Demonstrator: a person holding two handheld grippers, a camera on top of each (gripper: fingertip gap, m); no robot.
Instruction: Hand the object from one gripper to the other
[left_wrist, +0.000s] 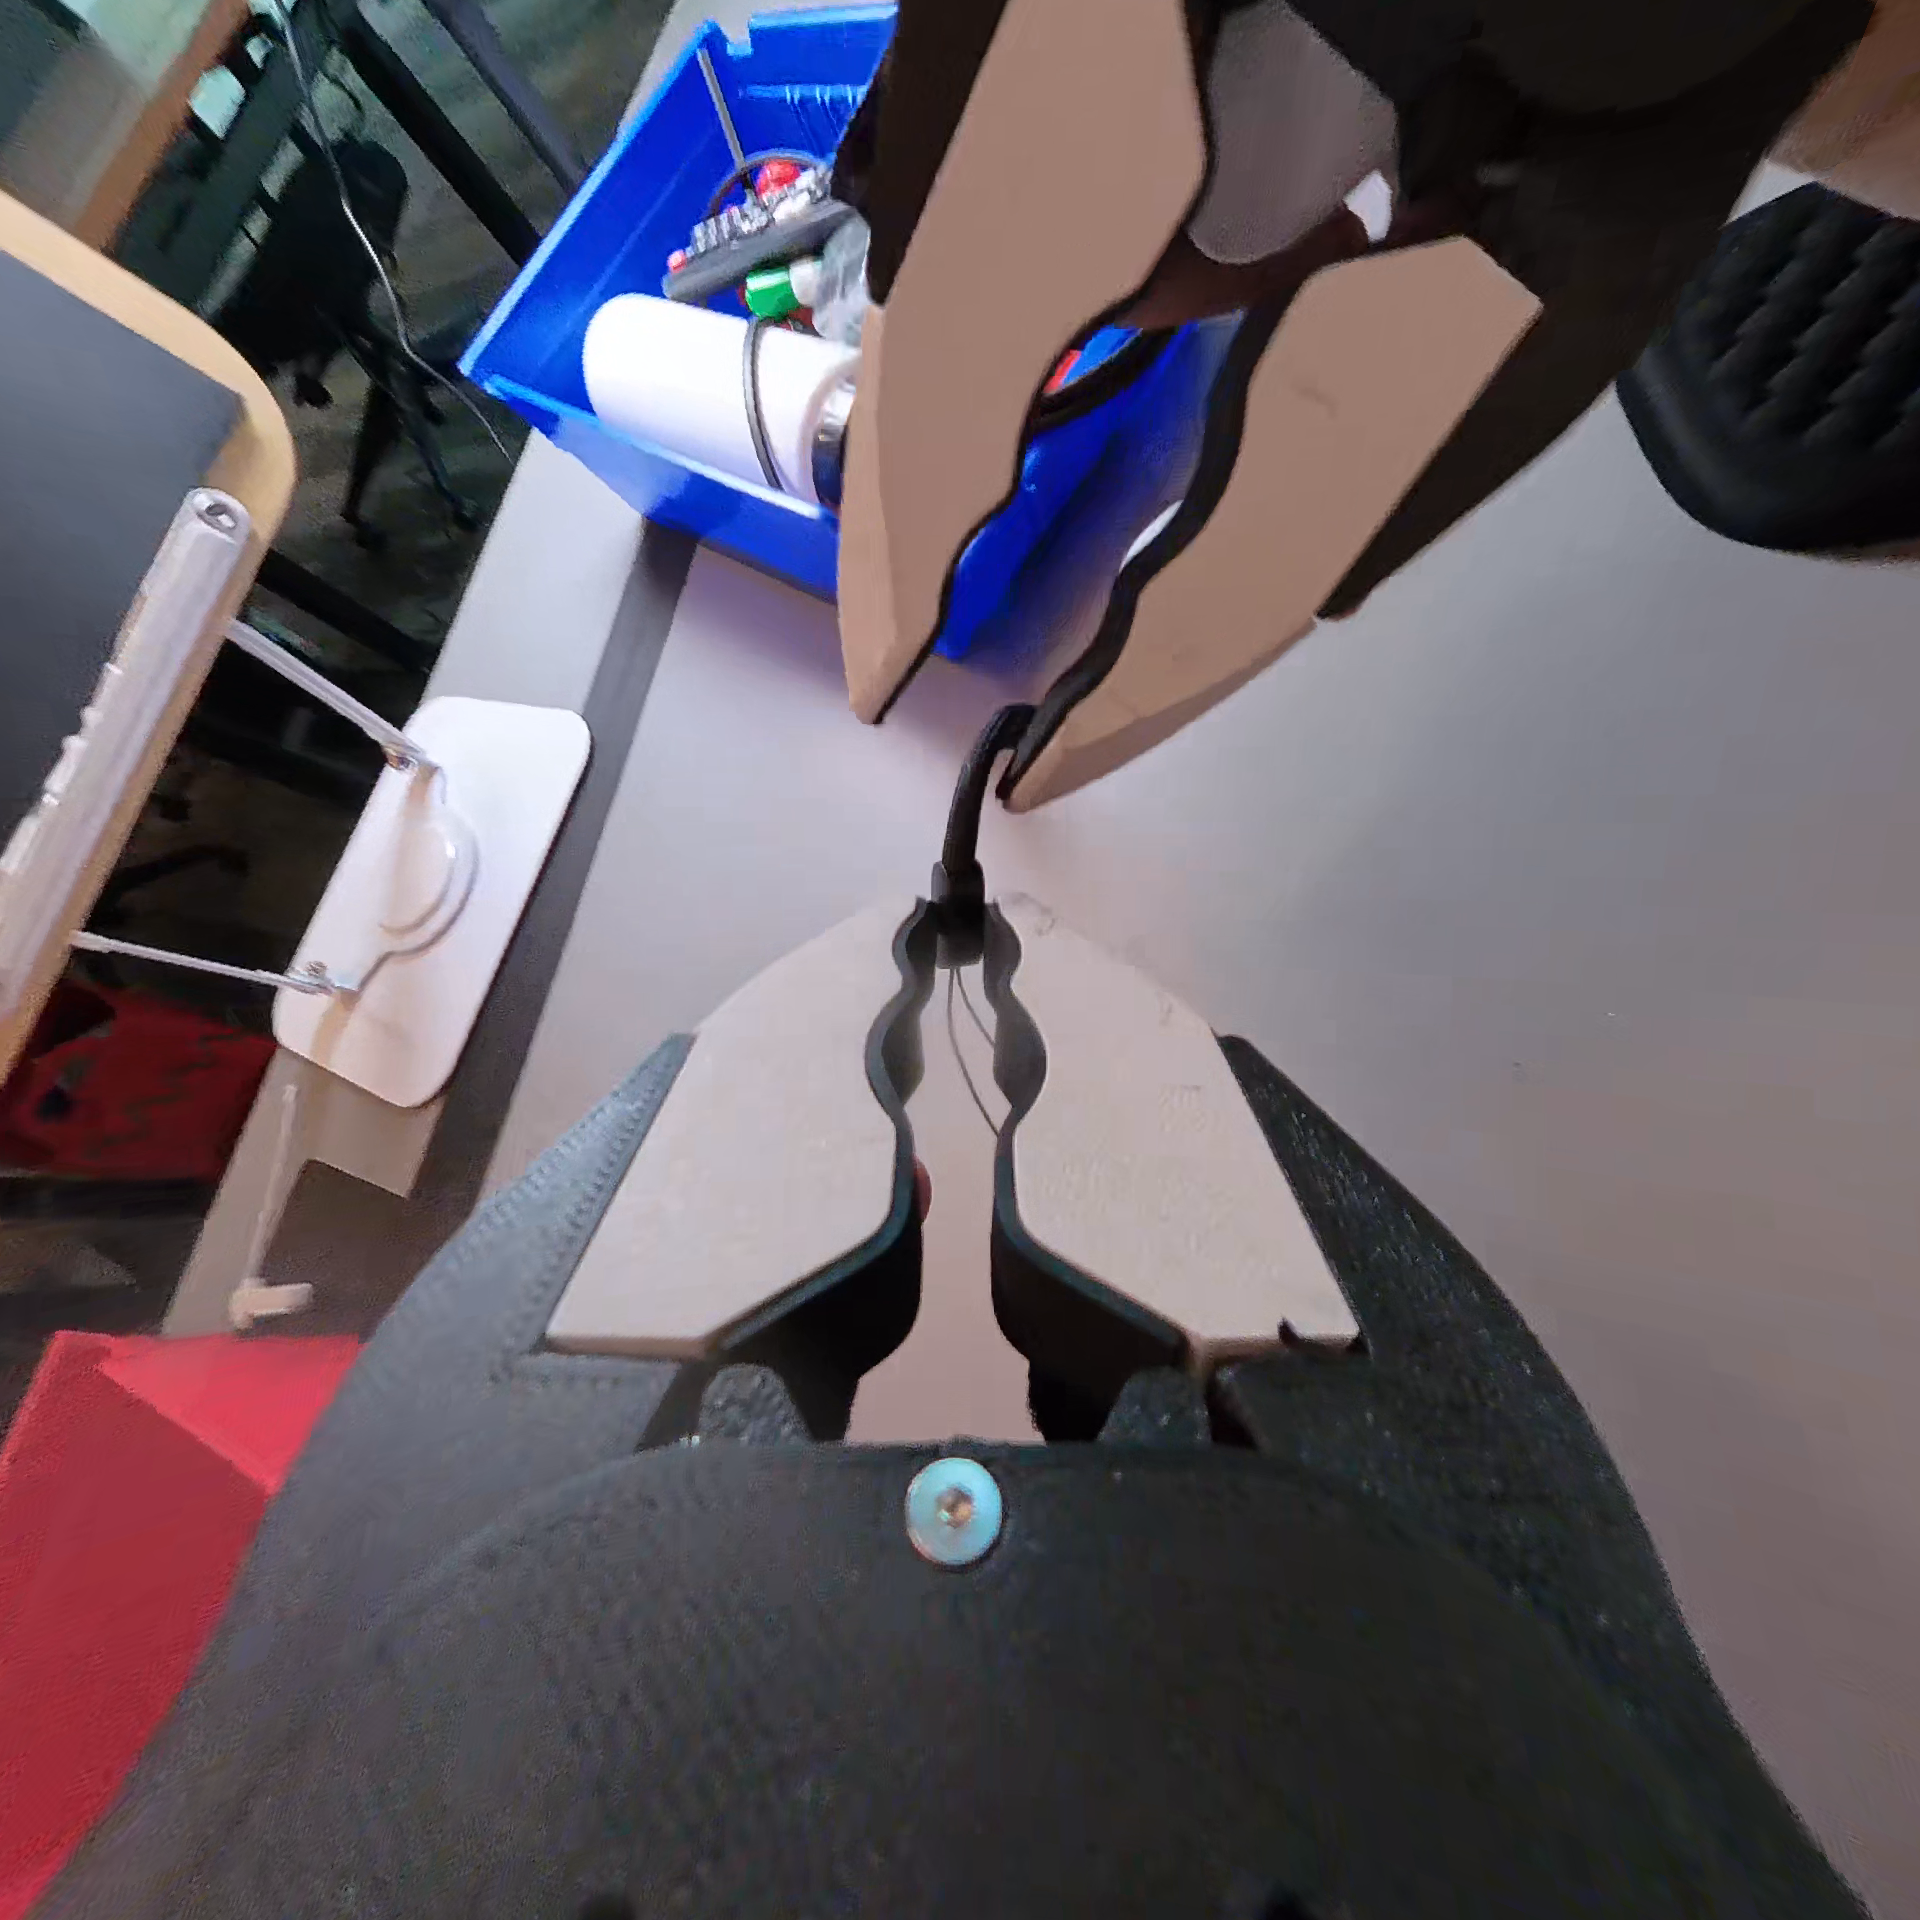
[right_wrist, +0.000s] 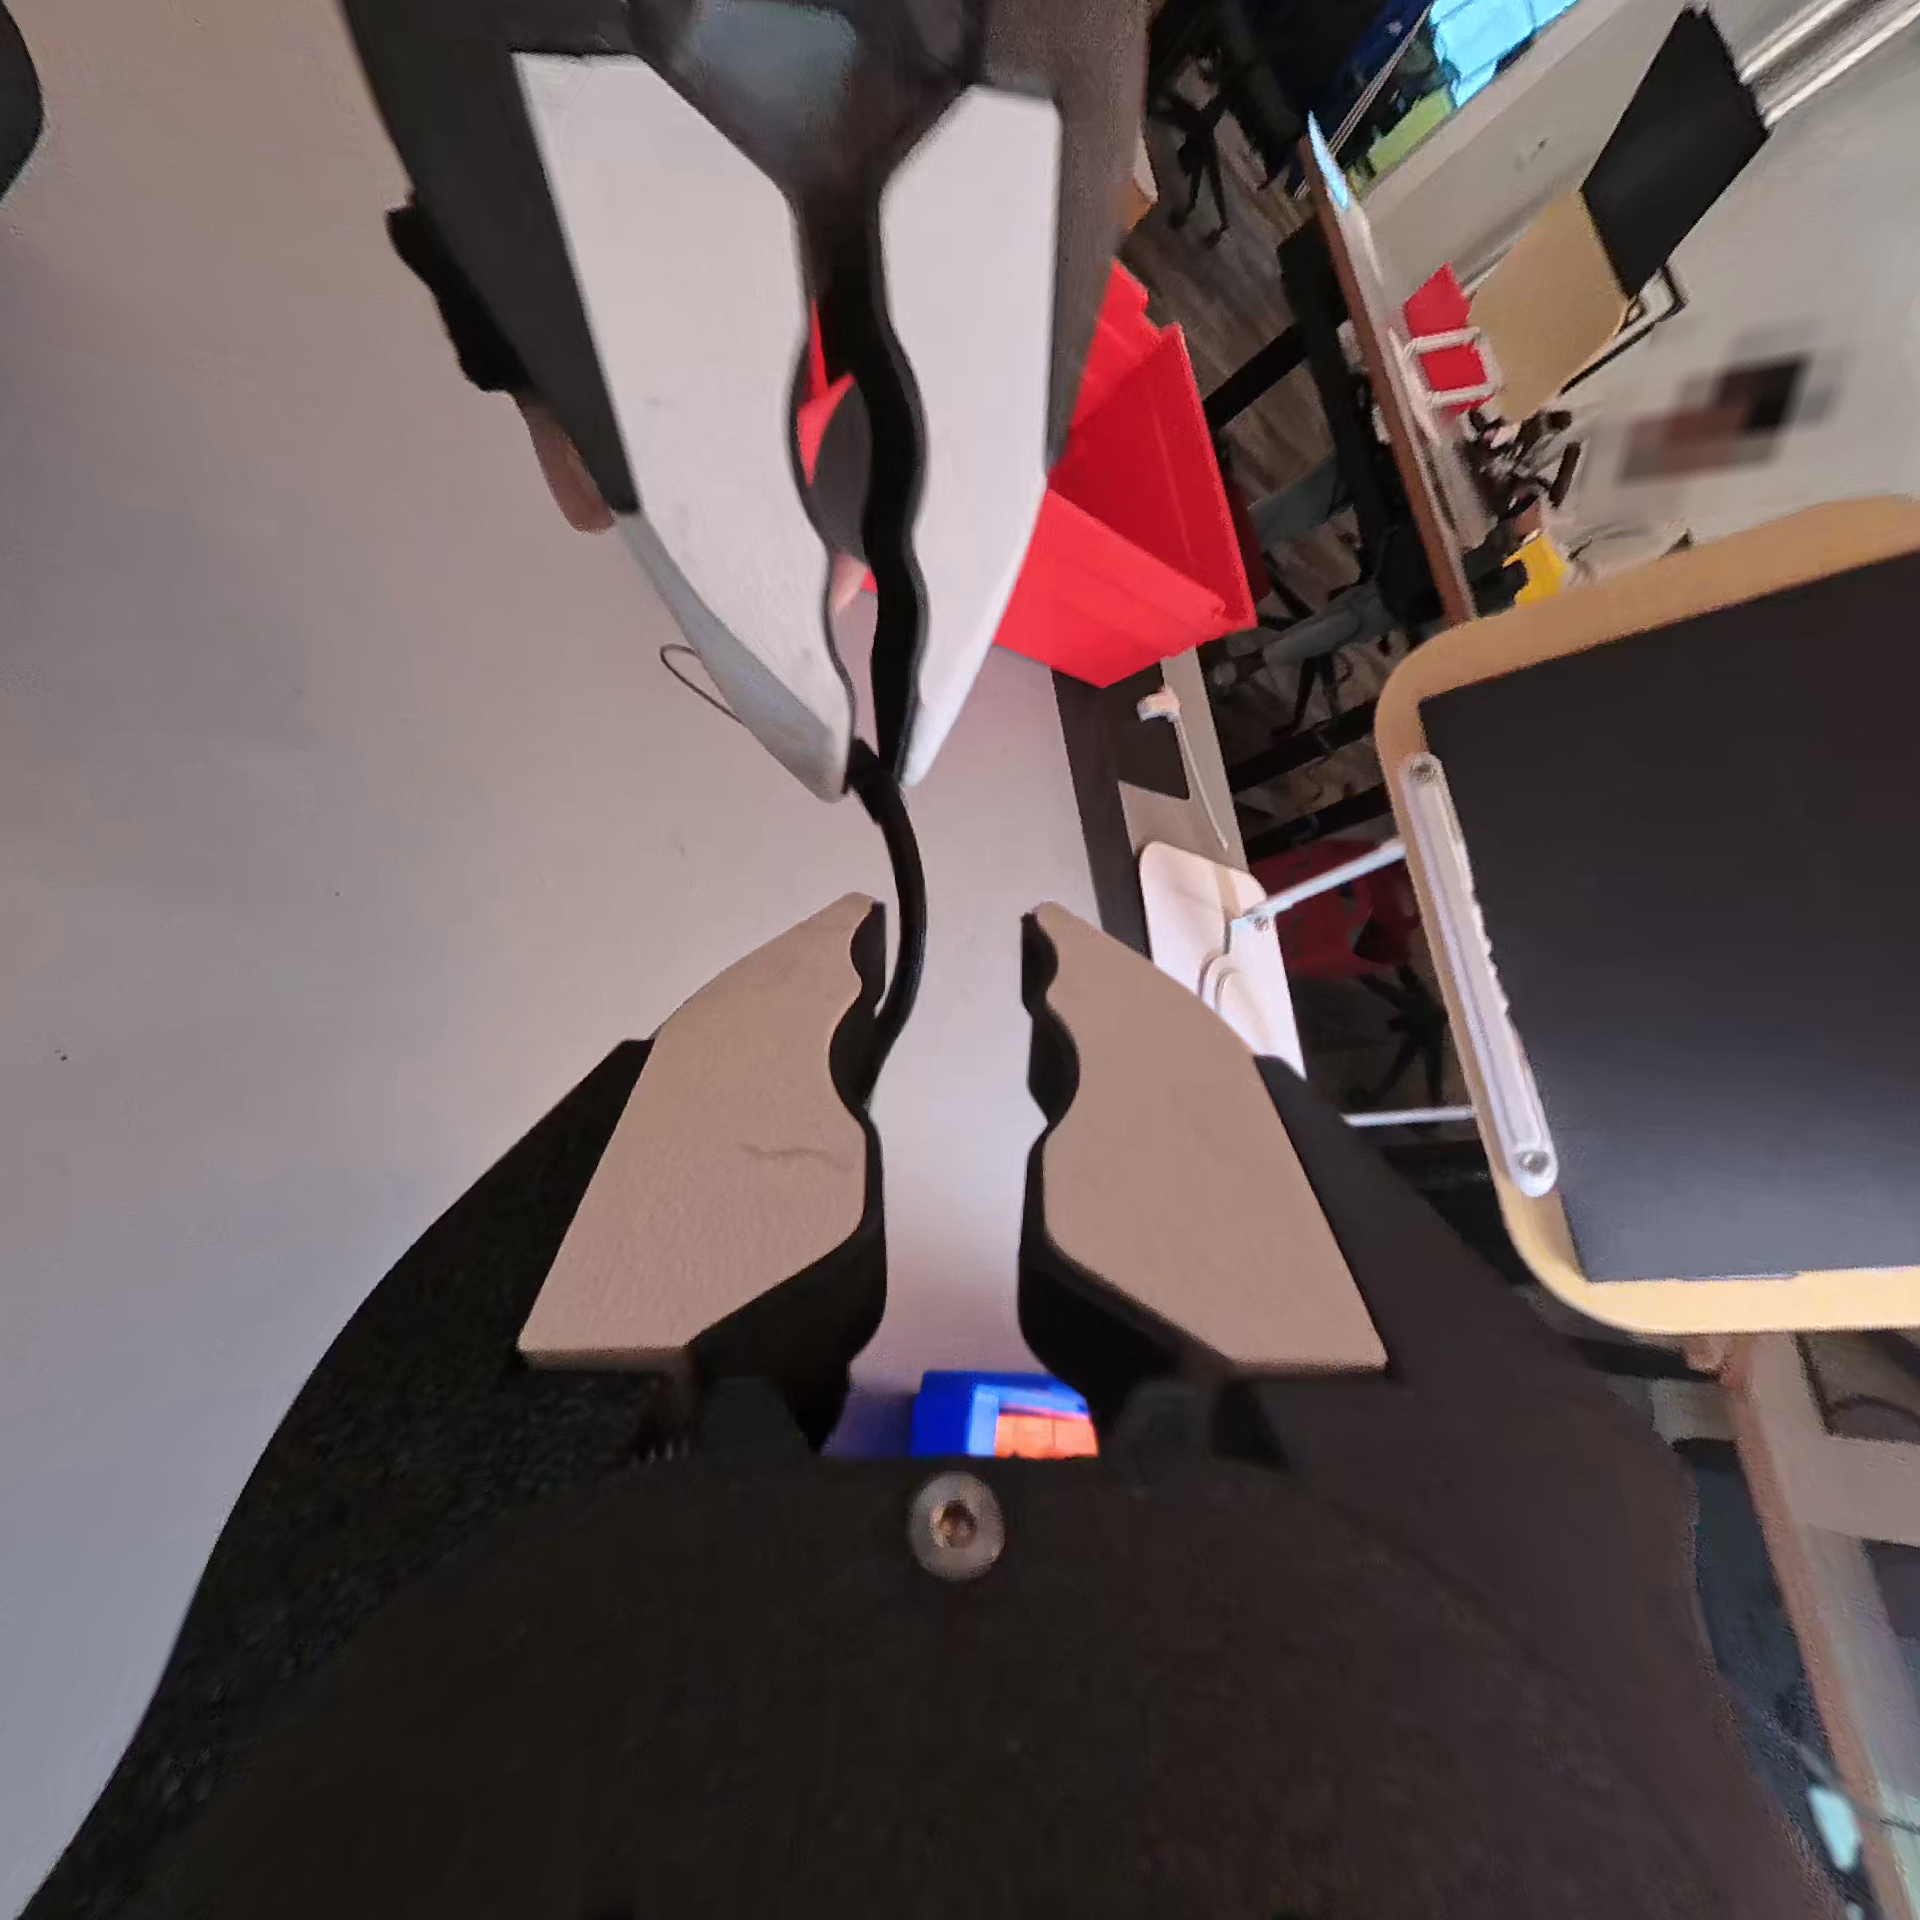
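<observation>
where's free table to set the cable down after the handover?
Bare table lies right of both grippers, up to the black mesh object. Also bare: the strip between the blue bin and the white lamp base. Crowded: inside the bin, and the table edge.

- left gripper (left_wrist: 956, 920) and right gripper (left_wrist: 940, 764) tip to tip over table (left_wrist: 1455, 935), cable (left_wrist: 966, 810) bridging them
- bin (left_wrist: 665, 343) on table behind right gripper
- lamp base (left_wrist: 436, 894) at table's left edge

A blue bin (left_wrist: 665, 343) of clutter and a red bin (right_wrist: 1132, 520) sit on the grey table (left_wrist: 1455, 935).
</observation>
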